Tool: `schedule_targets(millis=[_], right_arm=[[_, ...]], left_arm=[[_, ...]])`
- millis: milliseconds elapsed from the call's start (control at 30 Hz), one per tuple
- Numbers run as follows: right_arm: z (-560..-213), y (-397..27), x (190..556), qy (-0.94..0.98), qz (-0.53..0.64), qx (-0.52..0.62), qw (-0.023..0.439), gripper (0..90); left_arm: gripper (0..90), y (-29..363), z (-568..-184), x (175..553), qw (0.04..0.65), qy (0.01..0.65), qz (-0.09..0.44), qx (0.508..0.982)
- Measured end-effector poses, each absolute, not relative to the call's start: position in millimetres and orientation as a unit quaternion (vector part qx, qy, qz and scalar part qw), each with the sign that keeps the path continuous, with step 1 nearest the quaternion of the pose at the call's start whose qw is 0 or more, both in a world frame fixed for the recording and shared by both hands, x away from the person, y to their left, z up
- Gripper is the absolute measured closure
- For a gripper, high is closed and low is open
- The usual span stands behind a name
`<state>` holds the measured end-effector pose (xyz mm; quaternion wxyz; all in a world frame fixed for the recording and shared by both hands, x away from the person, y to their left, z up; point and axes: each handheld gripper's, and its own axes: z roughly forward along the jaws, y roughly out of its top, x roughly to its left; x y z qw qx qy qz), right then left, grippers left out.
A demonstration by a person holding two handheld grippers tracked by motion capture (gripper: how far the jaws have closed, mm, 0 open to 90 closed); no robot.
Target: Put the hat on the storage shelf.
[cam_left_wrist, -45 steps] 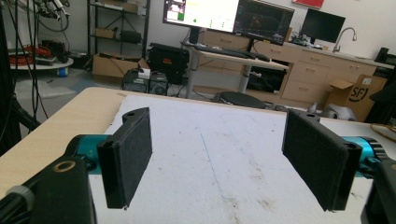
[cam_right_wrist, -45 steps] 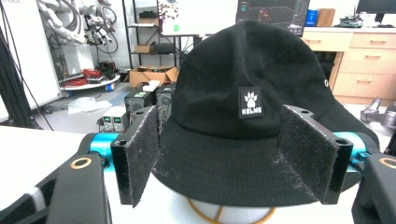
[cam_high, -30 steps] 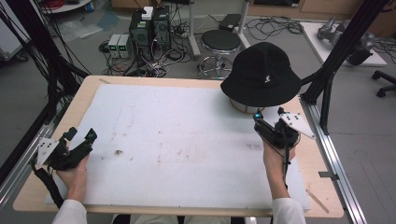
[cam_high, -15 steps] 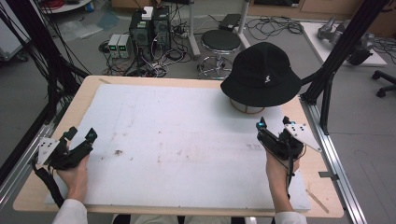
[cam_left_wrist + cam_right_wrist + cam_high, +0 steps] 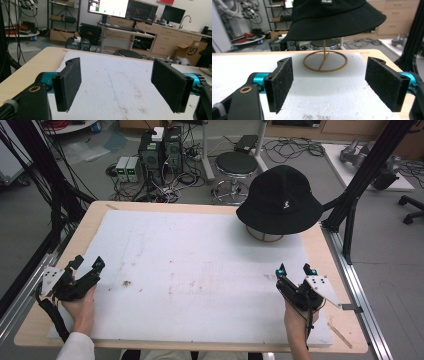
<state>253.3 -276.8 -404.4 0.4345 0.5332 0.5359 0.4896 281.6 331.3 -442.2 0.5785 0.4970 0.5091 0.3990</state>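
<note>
The hat (image 5: 279,199) sits upright on its stand (image 5: 325,61), crown up, brim level; both your grippers' jaws stand apart, empty.

High view looks down over the counter (image 5: 200,245); both claw views sit low, facing twelve o'clock across it.

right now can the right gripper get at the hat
Probably yes. The right gripper is open and faces the hat on its stand, with only bare white mat between them. It is not touching the hat yet.
</note>
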Motion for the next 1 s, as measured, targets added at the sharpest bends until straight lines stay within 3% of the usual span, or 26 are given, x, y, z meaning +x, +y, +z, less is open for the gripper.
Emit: schedule_targets(millis=[367,1000], right_arm=[[-418.0,-271.5,260.0,0.552,0.471,0.507,0.466,20.6],[-426.2,-278.3,262.9,0.554,0.462,0.524,0.454,20.4]], left_arm=[[24.5,330.6,-443.0,283.9,0.578,0.506,0.398,0.502],[24.5,328.7,-444.1,283.1,0.573,0.500,0.394,0.516]])
